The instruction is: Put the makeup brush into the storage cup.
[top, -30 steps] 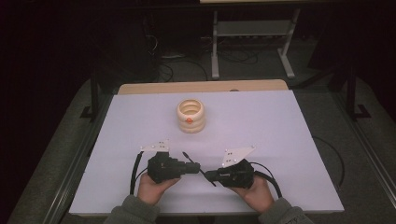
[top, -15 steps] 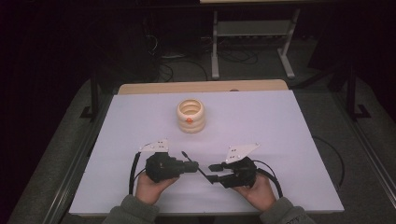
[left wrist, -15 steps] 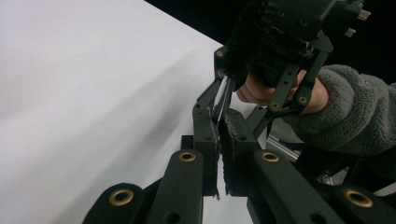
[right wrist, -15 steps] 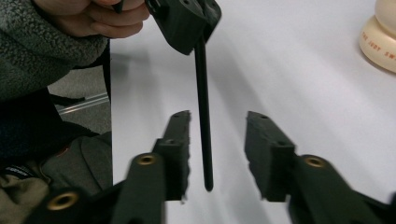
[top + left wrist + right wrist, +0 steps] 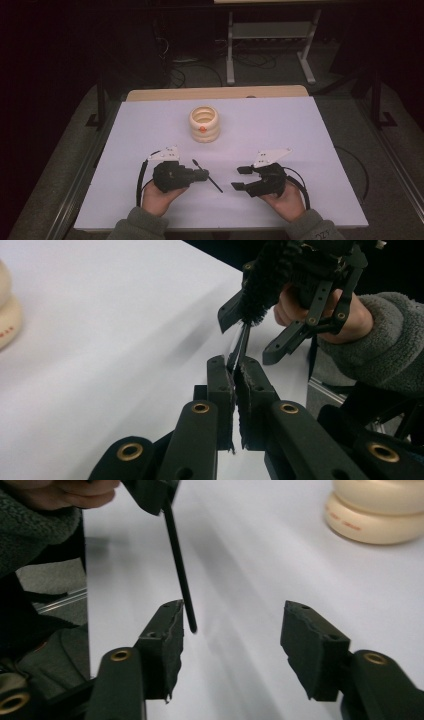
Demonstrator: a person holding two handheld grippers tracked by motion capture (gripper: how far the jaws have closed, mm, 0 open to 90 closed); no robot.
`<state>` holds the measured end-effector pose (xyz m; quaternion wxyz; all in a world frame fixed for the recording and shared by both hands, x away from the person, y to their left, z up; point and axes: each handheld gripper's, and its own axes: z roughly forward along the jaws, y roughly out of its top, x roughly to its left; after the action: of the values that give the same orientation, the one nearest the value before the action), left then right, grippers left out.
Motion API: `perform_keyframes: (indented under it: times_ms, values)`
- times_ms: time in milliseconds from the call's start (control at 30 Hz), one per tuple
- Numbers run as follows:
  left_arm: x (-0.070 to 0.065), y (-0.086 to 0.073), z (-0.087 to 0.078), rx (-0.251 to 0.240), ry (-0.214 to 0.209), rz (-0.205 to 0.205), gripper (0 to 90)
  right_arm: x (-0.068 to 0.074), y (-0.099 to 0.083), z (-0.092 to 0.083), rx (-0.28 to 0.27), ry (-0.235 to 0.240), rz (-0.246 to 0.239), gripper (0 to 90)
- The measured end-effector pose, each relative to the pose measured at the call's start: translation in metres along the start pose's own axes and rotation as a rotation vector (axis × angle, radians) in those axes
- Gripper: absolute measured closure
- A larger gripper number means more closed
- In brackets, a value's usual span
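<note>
- Grey fleece sleeves come in at the near edge of the bench (image 5: 280,130). The left hand (image 5: 159,197) and right hand (image 5: 287,197) rest low on it, each wrapped around the body of its tool.
- Left claw (image 5: 205,174): pressed together on the thin stem of a black brush (image 5: 216,185). It lies level and points across the bench toward the other hand. The left gripper view shows the stem nipped between the two pads.
- Right claw (image 5: 241,178): spread, its jaws having just been opening, with nothing between them. It lies level and faces the left one across a small gap.
- The brush sits in the gap between the two claws, held clear of the bench top, and its long axis runs slantwise across the left claw's tip.
- Its bare end points toward the person and the right claw, ending just beside that claw's nearer jaw but apart from it, as the right gripper view shows (image 5: 179,565).
- Its bristly head (image 5: 262,285) sticks out the other way, rising past the left pads.
- I judge that the next move turns on this: the left hand alone carries the brush, and the right is free and close to the bare end.
- Farther off, well apart from both claws, a cream ringed pot (image 5: 204,124) stands upright near the middle of the bench, its mouth open upward. It lies ahead of the left claw and slightly nearer to it than to the right.
</note>
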<state>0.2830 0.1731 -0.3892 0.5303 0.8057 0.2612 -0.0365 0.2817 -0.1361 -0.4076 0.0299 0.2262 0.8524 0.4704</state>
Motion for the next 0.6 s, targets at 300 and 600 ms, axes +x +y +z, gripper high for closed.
perform_keyframes:
  times_ms: [300,600]
  values:
    - [0.006,0.007,0.005,0.029,0.020,0.010,85.7,-0.009,-0.009,-0.011,0.007,-0.055,0.020,35.8]
    - [0.009,0.017,0.008,0.054,0.035,0.020,85.7,-0.015,-0.017,-0.025,0.005,-0.097,0.036,33.2]
